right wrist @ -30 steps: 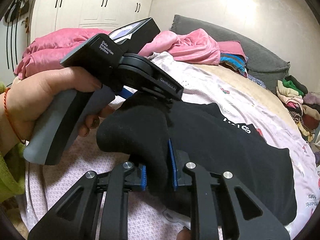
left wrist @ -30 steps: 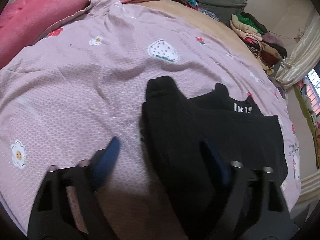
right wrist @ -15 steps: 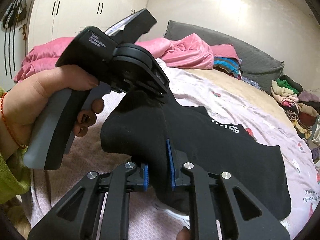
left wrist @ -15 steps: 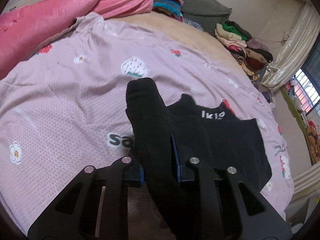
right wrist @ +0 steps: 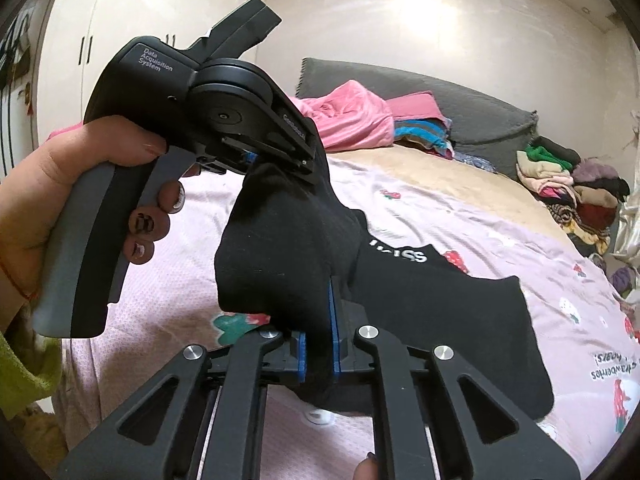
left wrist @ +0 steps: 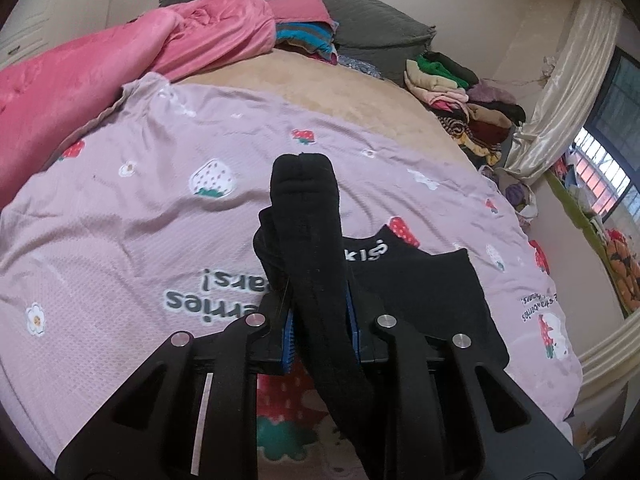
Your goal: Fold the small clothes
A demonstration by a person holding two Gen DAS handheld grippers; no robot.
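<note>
A black sock (left wrist: 308,248) is held in the air between both grippers above a pink strawberry-print bedsheet (left wrist: 120,220). My left gripper (left wrist: 320,324) is shut on one end of it; the toe sticks up past the fingers. My right gripper (right wrist: 318,344) is shut on the other end of the same sock (right wrist: 280,248). The left gripper's body and the hand holding it show in the right wrist view (right wrist: 224,120), just above the sock. A second black sock with white lettering (left wrist: 420,288) lies flat on the sheet below and to the right; it also shows in the right wrist view (right wrist: 440,312).
A pink blanket (left wrist: 100,64) and a grey pillow (left wrist: 320,12) lie at the head of the bed. A pile of clothes (left wrist: 460,104) sits at the far right edge. White wardrobes (right wrist: 132,12) stand behind, curtains and a window (left wrist: 600,128) at the right.
My left gripper closed on the sock, which it only straddled a second ago. Both grippers have lifted the sock higher off the sheet, and more of the printed sheet shows below.
</note>
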